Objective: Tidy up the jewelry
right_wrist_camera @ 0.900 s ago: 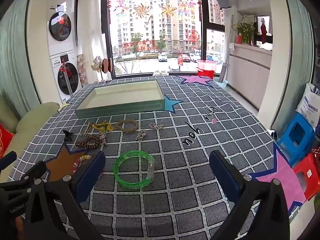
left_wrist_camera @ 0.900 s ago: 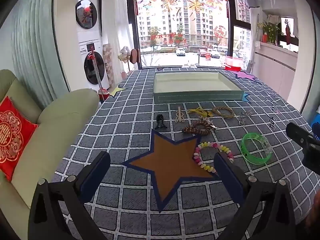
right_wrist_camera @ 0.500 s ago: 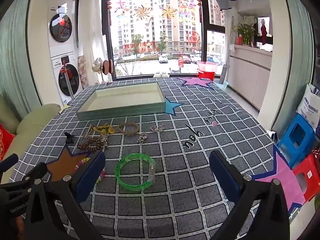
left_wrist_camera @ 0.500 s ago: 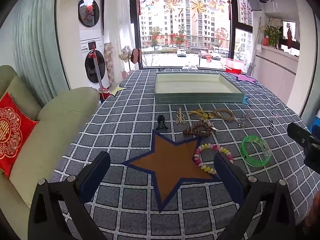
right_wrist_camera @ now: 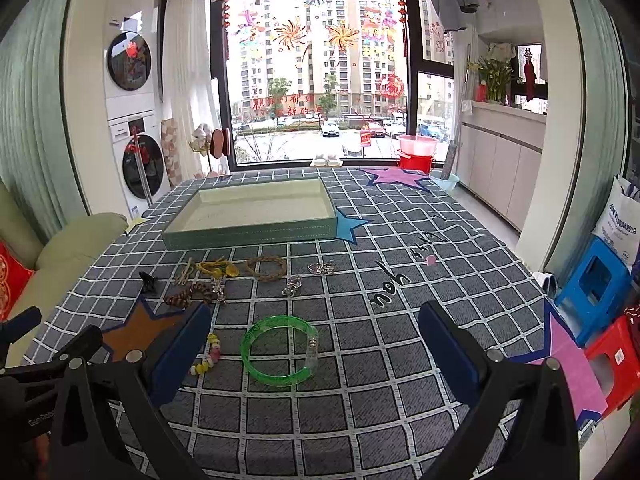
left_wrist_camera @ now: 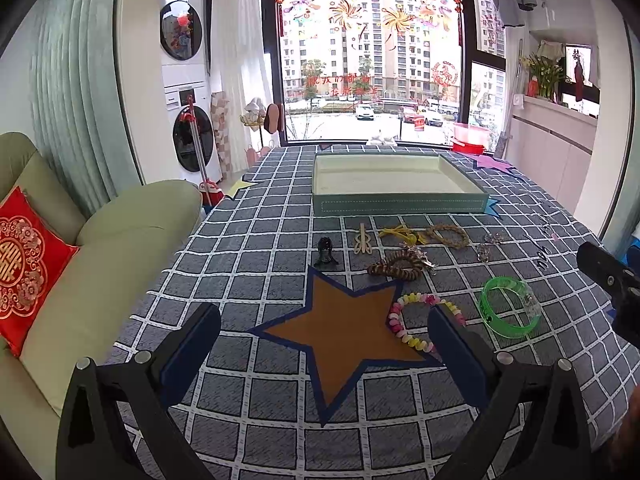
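A shallow teal tray [left_wrist_camera: 400, 203] [right_wrist_camera: 248, 232] stands empty at the far side of the checked tablecloth. In front of it lie a green bangle [left_wrist_camera: 510, 307] [right_wrist_camera: 280, 350], a pastel bead bracelet [left_wrist_camera: 400, 326] [right_wrist_camera: 210, 354], a brown bead bracelet [left_wrist_camera: 394, 266] [right_wrist_camera: 188, 296], a woven ring [left_wrist_camera: 448, 236] [right_wrist_camera: 266, 267], a yellow cord [left_wrist_camera: 400, 234], a wooden clip [left_wrist_camera: 362, 240], a black hair claw [left_wrist_camera: 325, 252] [right_wrist_camera: 149, 282] and silver pieces [right_wrist_camera: 292, 284]. My left gripper [left_wrist_camera: 324, 344] is open above the brown star patch. My right gripper [right_wrist_camera: 314, 344] is open, the green bangle between its fingers.
A green sofa [left_wrist_camera: 100, 264] with a red cushion [left_wrist_camera: 24, 264] borders the table's left edge. Blue and red stools [right_wrist_camera: 600, 292] stand off the right edge. A window, washing machines and a cabinet lie beyond the table. The right gripper shows in the left wrist view [left_wrist_camera: 612, 280].
Both grippers have moved slightly forward and lower toward the jewelry; the items appear a bit nearer. Both stay open and empty.
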A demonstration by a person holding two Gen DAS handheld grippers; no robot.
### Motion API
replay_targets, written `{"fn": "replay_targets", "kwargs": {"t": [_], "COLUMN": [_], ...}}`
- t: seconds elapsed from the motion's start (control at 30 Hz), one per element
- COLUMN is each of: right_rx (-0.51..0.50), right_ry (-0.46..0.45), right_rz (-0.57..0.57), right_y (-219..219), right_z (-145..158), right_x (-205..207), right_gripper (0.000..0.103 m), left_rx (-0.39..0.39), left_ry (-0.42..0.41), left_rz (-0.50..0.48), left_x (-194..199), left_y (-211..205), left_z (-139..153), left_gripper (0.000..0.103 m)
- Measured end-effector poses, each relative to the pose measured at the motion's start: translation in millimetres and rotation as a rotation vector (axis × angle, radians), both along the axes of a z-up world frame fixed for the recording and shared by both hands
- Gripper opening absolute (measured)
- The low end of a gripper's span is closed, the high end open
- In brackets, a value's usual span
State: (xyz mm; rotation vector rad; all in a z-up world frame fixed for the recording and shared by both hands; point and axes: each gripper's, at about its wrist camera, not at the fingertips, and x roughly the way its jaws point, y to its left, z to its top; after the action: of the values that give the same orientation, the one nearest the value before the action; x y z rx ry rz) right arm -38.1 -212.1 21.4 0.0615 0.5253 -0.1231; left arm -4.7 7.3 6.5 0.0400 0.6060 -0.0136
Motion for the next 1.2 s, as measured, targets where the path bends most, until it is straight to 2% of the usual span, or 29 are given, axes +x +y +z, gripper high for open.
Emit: {"fn": "replay_targets", "kwargs": {"t": [1.2], "right_rx": [0.022], "right_ry": [0.002], "right_rz": [-0.013], "right_y": [-5.6], "right_z": [-3.3], "right_x": [-1.7], "right_gripper": [0.103], "left_rx": [0.003], "left_ry": [0.005], "left_rz": [-0.013], "left_x": [-2.3], "left_y": [1.3], "left_z": [0.8], "left_gripper": [0.103]}}
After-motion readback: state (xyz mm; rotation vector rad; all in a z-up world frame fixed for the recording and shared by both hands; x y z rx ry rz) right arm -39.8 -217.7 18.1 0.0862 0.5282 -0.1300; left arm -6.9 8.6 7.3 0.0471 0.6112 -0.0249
